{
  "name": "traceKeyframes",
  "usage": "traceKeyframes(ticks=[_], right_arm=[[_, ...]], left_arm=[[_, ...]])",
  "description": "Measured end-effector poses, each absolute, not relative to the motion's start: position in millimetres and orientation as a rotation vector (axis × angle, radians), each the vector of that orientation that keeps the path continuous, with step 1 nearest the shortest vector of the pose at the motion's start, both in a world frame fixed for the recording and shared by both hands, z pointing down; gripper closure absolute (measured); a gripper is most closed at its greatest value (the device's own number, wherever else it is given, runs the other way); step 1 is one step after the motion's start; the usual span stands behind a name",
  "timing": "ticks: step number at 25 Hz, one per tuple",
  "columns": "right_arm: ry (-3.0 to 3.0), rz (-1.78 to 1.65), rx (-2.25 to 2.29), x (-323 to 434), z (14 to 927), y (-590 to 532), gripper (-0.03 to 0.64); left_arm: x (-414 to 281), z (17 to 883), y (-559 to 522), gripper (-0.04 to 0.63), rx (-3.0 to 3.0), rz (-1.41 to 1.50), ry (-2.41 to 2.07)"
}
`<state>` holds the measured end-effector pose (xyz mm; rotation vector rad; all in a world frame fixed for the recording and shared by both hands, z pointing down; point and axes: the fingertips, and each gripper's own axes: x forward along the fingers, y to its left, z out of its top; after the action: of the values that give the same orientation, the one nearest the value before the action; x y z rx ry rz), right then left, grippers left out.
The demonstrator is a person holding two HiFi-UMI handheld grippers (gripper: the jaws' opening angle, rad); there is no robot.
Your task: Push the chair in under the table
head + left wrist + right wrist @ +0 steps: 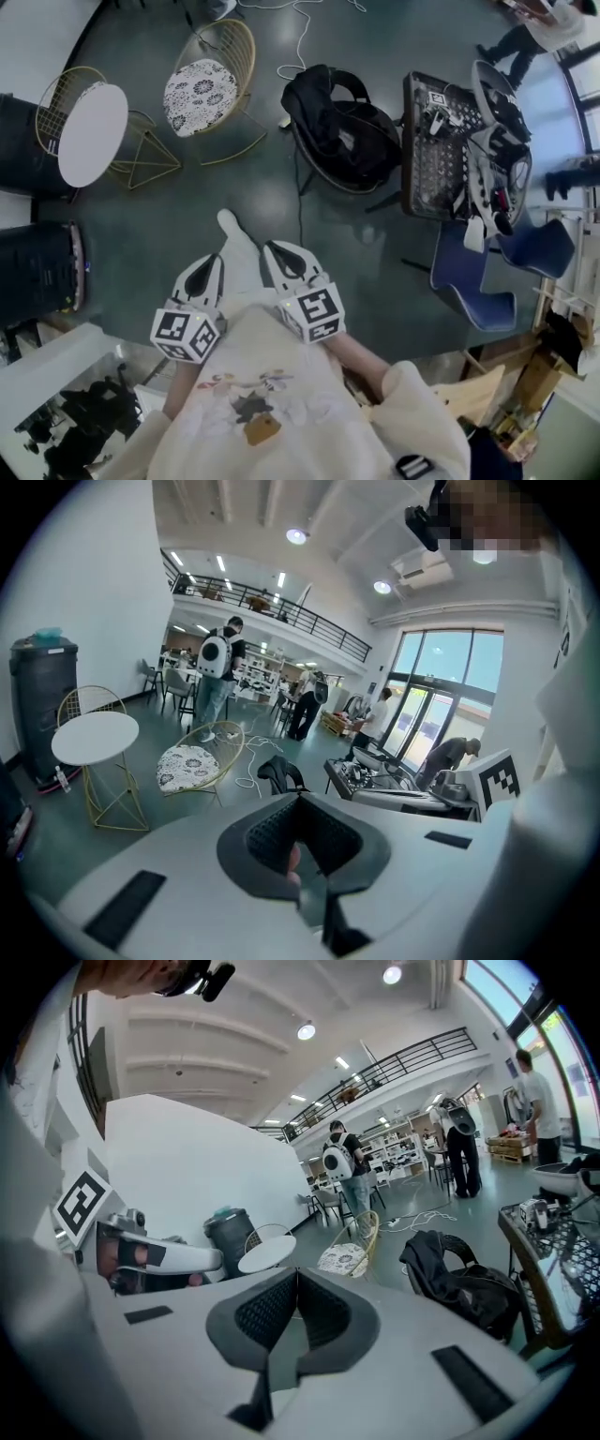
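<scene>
Both tools are recorded closed and empty: left gripper [210, 267] and right gripper [281, 255], jaws together, nothing held between them. The gold wire chair [208, 82] is noted standing just beside the round white table [92, 134], on the table's side toward the black bag [342, 127], not yet under it. Its backrest appears turned away from the table, though this is poorly resolved. The chair is judged well ahead of both grippers, the left nearer; a push toward the table is called for
</scene>
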<state>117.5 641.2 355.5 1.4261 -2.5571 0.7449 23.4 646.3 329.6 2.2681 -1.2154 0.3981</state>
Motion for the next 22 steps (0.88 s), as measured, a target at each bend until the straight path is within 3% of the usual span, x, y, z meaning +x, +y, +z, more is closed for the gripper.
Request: traceKeyframes(ticks=[8,16,22], right_arm=[[-2.453,0.649,1.459,76,361,511,0.610],[-2.423,0.810,1.449,-4,354,374,0.611],[-2.366,0.832,1.420,-27,366,316,0.611]], left_arm=[[-15,332,497,0.586,2.255,0.289,-1.116],[-111,311,357,0.586,2.258,0.231,-1.151],[-128,328,289,0.586,2.246,0.270,-1.109]])
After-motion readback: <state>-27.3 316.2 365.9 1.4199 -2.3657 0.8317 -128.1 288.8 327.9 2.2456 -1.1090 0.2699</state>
